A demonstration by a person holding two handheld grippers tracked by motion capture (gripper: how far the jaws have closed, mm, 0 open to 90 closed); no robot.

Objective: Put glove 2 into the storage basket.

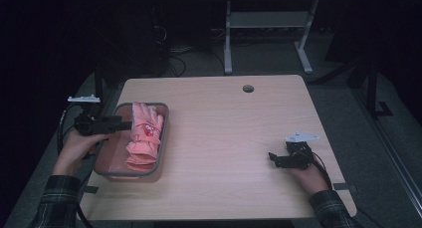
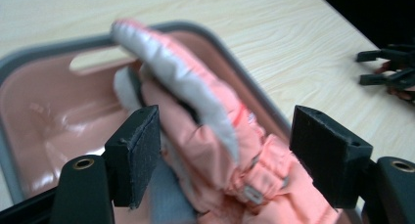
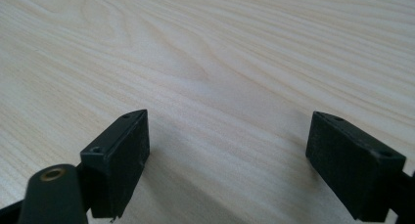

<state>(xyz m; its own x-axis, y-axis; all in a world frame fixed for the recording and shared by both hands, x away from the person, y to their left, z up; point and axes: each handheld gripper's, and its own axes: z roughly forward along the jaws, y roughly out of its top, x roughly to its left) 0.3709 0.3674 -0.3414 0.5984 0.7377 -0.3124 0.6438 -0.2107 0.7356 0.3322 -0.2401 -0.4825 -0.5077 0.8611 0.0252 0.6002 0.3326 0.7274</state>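
Observation:
A pink padded glove (image 1: pixel 144 136) lies lengthwise in a pink tray with a grey rim (image 1: pixel 112 161) on the left part of the table. In the left gripper view the glove (image 2: pixel 195 136) shows its grey-white palm side and sits between my jaws, over the tray (image 2: pixel 54 116). My left gripper (image 1: pixel 127 124) hovers at the glove's left edge. Its jaws (image 2: pixel 225 131) stand wide, and neither pad presses the fabric. My right gripper (image 1: pixel 271 158) rests low over bare wood at the right, open (image 3: pixel 227 136) with nothing between its fingers.
The light wooden table (image 1: pixel 224 128) has a round cable hole (image 1: pixel 248 88) near its far edge. The right gripper (image 2: pixel 379 67) appears far off in the left gripper view. Behind the table stands a grey desk frame (image 1: pixel 268 34) on a dark floor with cables.

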